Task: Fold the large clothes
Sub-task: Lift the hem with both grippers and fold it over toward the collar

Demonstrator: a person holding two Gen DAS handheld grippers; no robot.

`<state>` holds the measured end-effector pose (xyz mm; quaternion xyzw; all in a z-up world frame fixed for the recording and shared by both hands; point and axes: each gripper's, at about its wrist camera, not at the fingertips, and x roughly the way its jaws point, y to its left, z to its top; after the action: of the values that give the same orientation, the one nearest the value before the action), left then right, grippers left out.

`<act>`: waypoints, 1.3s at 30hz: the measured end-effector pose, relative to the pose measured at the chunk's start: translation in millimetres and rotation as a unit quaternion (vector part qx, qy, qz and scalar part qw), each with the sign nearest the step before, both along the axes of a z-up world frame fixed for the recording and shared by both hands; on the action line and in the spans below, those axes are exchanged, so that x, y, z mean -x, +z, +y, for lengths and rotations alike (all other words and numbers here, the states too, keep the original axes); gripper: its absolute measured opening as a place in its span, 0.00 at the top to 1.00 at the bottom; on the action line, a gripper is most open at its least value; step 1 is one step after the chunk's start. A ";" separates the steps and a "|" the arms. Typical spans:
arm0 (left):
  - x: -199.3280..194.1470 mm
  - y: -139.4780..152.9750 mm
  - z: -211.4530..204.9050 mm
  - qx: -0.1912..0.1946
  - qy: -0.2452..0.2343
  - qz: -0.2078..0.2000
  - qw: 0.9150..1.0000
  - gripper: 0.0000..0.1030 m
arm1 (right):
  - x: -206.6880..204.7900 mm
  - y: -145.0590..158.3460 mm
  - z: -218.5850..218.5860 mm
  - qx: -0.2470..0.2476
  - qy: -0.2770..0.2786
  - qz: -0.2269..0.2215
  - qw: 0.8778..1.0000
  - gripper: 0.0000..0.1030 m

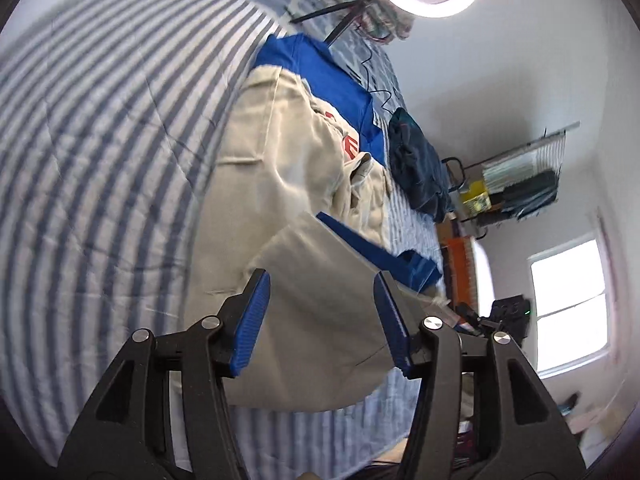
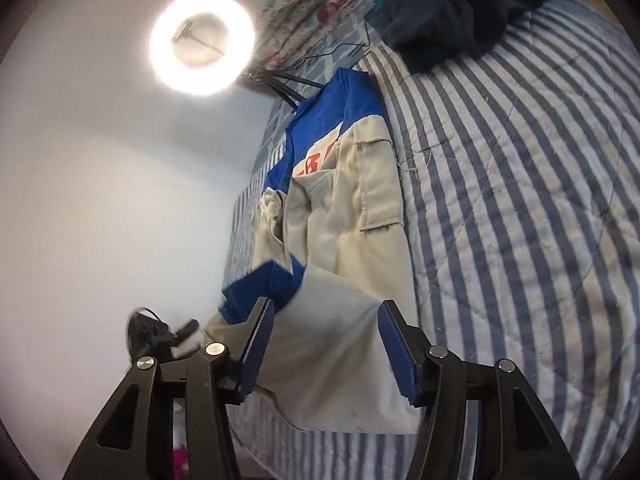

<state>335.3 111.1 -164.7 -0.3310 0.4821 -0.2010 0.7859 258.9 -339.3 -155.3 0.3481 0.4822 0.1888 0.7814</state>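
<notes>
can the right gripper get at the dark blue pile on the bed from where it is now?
Probably not without moving: the right gripper stands open over the cream jacket, while the dark blue pile lies far up the striped quilt. Nothing blocks the path.

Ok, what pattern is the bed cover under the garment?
Blue and white stripes, quilted. The bed cover shows best in the right wrist view, beside the cream-and-blue garment.

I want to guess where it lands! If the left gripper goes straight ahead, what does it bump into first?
Most likely the cream and blue garment on the striped bed cover. The open left gripper points right at its folded cream part, though depth is hard to judge.
</notes>
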 end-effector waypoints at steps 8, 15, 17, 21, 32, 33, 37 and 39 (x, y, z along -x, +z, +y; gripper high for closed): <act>13.5 -43.8 -14.2 -0.050 -0.057 0.033 0.997 0.47 | 22.4 -33.9 33.9 0.086 0.077 0.019 0.993 0.57; 5.0 -55.1 -22.6 -0.049 -0.071 0.040 0.995 0.47 | 14.9 -44.3 48.7 0.094 0.103 0.024 0.990 0.57; 4.0 -55.8 -25.8 -0.051 -0.074 0.039 0.995 0.47 | 13.0 -46.6 52.9 0.100 0.112 0.024 0.988 0.57; 2.0 -54.3 -35.7 -0.066 -0.096 0.033 0.993 0.49 | 11.9 -50.8 55.1 0.101 0.116 0.023 0.988 0.57; 6.1 -62.0 -35.1 -0.078 -0.084 0.037 0.993 0.74 | 10.6 -54.8 62.0 0.090 0.125 0.021 0.988 0.67; 8.7 -59.2 -38.0 -0.095 -0.088 0.027 0.991 0.80 | 10.1 -54.3 64.9 0.091 0.127 0.020 0.987 0.73; 24.7 -46.7 -36.6 -0.102 -0.063 0.017 0.993 0.92 | 15.7 -42.8 72.4 0.105 0.137 0.005 0.985 0.91; 37.7 -36.7 -33.0 -0.118 -0.042 0.003 0.992 0.94 | 21.8 -32.7 69.8 0.102 0.141 -0.009 0.985 0.95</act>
<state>297.6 78.1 -201.5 -0.2165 0.5183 -0.1743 0.8088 237.1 -269.5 -188.0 0.1936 0.5364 0.2501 0.7825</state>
